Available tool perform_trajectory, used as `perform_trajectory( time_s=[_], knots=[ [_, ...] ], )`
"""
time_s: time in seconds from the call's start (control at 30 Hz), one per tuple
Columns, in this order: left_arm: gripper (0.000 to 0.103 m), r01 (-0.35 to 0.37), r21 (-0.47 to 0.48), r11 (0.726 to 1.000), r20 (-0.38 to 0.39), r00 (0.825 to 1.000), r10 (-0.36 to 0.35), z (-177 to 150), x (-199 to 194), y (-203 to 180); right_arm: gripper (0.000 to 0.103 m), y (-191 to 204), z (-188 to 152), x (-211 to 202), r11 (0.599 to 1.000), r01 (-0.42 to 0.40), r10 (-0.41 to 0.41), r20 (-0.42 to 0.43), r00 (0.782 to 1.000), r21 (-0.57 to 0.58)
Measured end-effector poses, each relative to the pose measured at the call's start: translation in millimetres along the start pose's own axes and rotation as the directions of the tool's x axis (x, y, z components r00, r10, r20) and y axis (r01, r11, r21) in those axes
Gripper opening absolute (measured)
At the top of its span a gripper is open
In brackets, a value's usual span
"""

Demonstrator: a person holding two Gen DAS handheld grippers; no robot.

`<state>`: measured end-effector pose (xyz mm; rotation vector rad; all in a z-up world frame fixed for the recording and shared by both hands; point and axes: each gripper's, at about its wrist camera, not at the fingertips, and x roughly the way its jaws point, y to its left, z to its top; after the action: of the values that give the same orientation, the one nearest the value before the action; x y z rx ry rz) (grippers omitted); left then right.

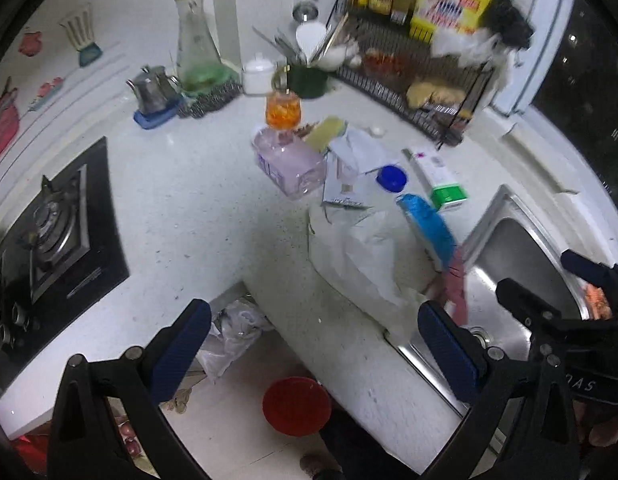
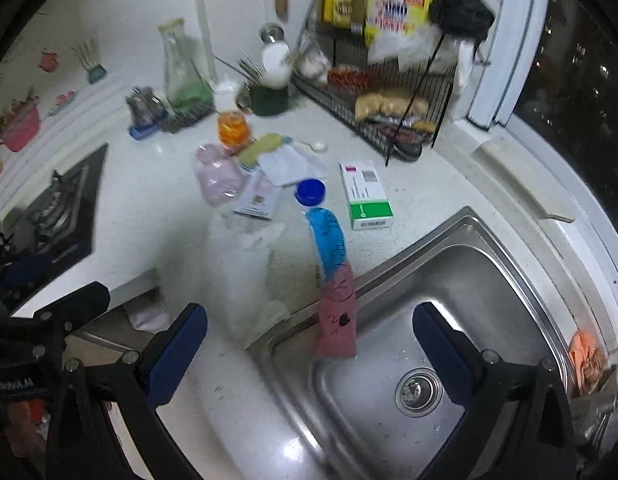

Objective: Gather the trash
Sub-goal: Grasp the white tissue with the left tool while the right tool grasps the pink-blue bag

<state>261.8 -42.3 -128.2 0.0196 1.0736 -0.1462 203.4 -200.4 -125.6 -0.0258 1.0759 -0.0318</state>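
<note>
Trash lies on the white counter (image 1: 189, 208): a white plastic bag (image 1: 365, 256) (image 2: 245, 272), a blue and pink wrapper (image 1: 429, 228) (image 2: 333, 264) hanging over the sink edge, a green and white box (image 1: 441, 184) (image 2: 367, 196), a blue lid (image 1: 392, 178) (image 2: 311, 191), crumpled papers (image 1: 355, 160) (image 2: 281, 172) and a clear pinkish bottle (image 1: 289, 164) (image 2: 219, 178). My left gripper (image 1: 315, 356) is open and empty above the counter's front edge. My right gripper (image 2: 309, 360) is open and empty over the sink rim; it also shows in the left wrist view (image 1: 549, 292).
A steel sink (image 2: 449, 320) is at right, a gas stove (image 1: 53, 236) at left. A wire rack (image 1: 421, 72) with bottles, a glass flask (image 1: 197, 48), an orange jar (image 1: 283, 110) and utensil cup (image 1: 307, 78) stand at the back. A red bin (image 1: 297, 404) sits on the floor.
</note>
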Motion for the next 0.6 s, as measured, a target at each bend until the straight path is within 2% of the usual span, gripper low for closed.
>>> perform_trajectory(
  time_s=[0.17,0.33,0.5,0.6],
  knots=[
    [0.103,-0.002,-0.013,1.000,-0.093,0.996,0.001,20,60,-2,0.103,-14,18,52,1.000,0.006,-0.008,-0.087,0.996,-0.015],
    [0.103,0.048,-0.049,0.998,-0.171,0.984,-0.056,26,108,-7,0.103,-22,27,102,1.000,0.000,-0.004,-0.180,0.984,-0.024],
    [0.103,0.076,-0.044,0.996,-0.233,0.969,-0.084,24,136,-18,0.103,-37,26,125,1.000,0.005,-0.008,-0.232,0.973,-0.016],
    [0.103,0.064,-0.034,0.997,-0.268,0.961,-0.071,23,152,-22,0.103,-44,21,134,1.000,0.007,-0.014,-0.254,0.967,-0.029]
  ],
)
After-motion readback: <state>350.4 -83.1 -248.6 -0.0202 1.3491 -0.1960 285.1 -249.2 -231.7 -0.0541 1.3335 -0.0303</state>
